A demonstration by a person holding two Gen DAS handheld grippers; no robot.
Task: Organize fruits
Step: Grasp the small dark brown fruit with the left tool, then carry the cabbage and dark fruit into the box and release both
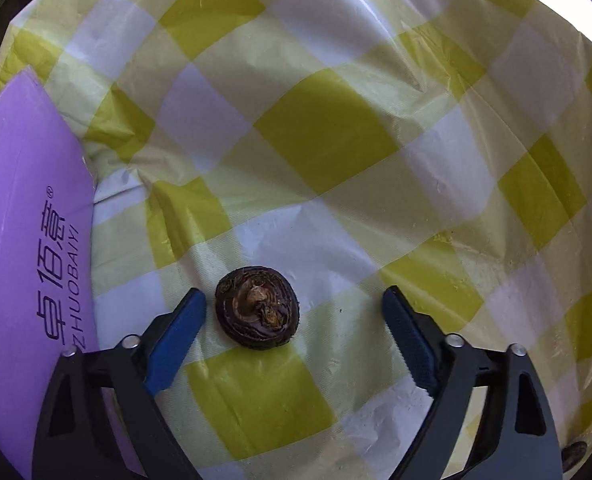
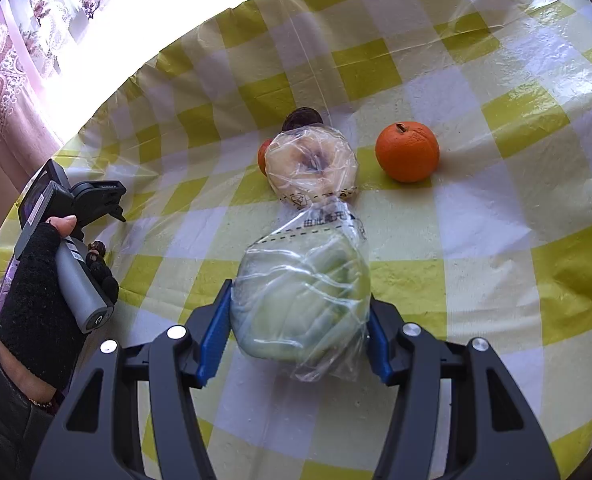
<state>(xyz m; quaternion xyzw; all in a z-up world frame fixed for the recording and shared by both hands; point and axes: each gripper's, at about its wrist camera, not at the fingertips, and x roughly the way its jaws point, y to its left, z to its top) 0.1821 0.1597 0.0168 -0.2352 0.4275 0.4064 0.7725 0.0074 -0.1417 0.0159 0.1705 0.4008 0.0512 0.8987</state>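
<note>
Lettering "ZHUOBAIYI" marks the purple box (image 1: 24,240) beside the left gripper (image 1: 294,312).

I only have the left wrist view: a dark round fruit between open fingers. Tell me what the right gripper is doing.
Observer: The right gripper is shut on a pale green fruit in a clear bag.
Operator: Report what lies beyond it.
Observer: Another bagged fruit, pale, touches the first bag's far end.
Operator: Name anything loose out there.
Observer: An orange sits apart, to the right, on the checked tablecloth.
</note>
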